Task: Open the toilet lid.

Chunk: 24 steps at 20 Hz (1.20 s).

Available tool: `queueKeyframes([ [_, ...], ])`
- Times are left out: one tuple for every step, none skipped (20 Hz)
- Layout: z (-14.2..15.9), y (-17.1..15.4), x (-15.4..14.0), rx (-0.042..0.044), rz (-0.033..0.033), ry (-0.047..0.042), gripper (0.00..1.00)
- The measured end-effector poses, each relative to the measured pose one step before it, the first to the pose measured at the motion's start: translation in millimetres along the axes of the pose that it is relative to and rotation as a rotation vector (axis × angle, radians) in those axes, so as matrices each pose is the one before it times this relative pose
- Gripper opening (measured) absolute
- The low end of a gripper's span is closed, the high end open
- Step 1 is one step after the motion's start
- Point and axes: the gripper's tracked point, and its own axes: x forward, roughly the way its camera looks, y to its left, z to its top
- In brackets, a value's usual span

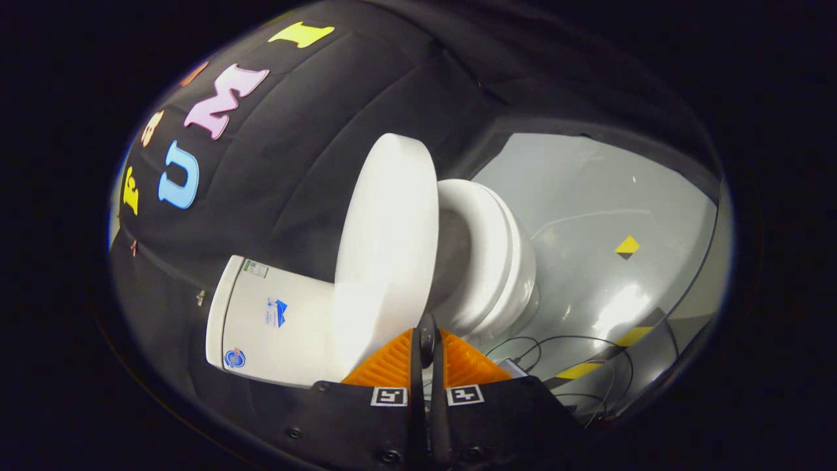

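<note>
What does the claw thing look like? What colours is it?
The claw has two orange fingers with ribbed, grooved pads, set close together. They sit on a black body with small screws. Each side carries a little square black-and-white marker. A dark strip with a rounded end runs up the middle between the fingers.

Dim booth; glare on grey floor; strong fisheye bending at edges; focus sharp.

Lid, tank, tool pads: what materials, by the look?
Lid: smooth white, matte-looking, likely plastic; no sharp glare. Tank: glossy white, probably glazed ceramic, judging by its sheen. Tool pads: orange, ribbed, likely rubber or soft plastic; they sit shut just before the raised lid.
</note>
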Motion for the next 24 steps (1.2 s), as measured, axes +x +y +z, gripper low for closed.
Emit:
queueKeyframes([
  [3.0, 11.87, -6.21, -0.02468, -0.00094, -0.01737, 0.07],
  [1.51, 13.44, -6.04, -0.02354, -0.00047, -0.01465, 0.07],
  [1.95, 12.23, -6.03, -0.03032, -0.00232, -0.01338, 0.06],
  [0.78, 10.71, -5.58, -0.03287, -0.00539, -0.01298, 0.06],
  [1.65, 11.13, -4.68, -0.03343, -0.00686, -0.01194, 0.06],
  [2.25, 9.02, -4.12, -0.02775, -0.00936, -0.01163, 0.06],
  [1.58, 9.04, -2.86, -0.02851, -0.01142, -0.01073, 0.06],
  [0.23, 9.05, -2.06, -0.02218, -0.01515, -0.00718, 0.06],
  [0.07, 7.37, -2.14, -0.01406, -0.01392, -0.00633, 0.06],
  [1.85, 7.16, -4.39, -0.00222, -0.00841, -0.00806, 0.06],
  [2.0, 6.88, -2.67, -0.00774, -0.0038, -0.00536, 0.06],
  [-0.7, 6.24, -1.8, -0.01355, -0.00569, -0.00715, 0.06],
  [0.65, 5.63, -2.2, -0.01614, -0.00404, -0.00729, 0.06],
  [1.08, 6.94, -2.97, -0.01289, -0.00181, -0.0077, 0.06],
  [1.08, 7.14, -1.92, -0.00957, -0.00099, -0.00979, 0.06],
  [0.48, 6.9, -2.73, -0.01251, -0.00155, -0.01089, 0.06],
  [-0.46, 6.34, -2.11, -0.01456, -0.00406, -0.01053, 0.06],
  [-0.71, 7.24, -1.56, -0.01308, -0.00405, -0.01129, 0.06],
  [0.62, 6.97, -1.85, -0.01576, -0.00367, -0.01026, 0.06],
  [0.59, 8.88, -2.34, -0.01621, -0.00222, -0.0107, 0.06],
  [0.94, 7.81, -2.41, -0.0156, -0.00034, -0.00998, 0.06],
  [-0.23, 8.32, -1.46, -0.02007, 0.00108, -0.00969, 0.06],
  [-0.24, 7.97, -1.26, -0.01979, 0.00269, -0.00854, 0.06],
  [0.54, 8.69, -2.55, -0.0203, 0.00363, -0.00845, 0.06],
])
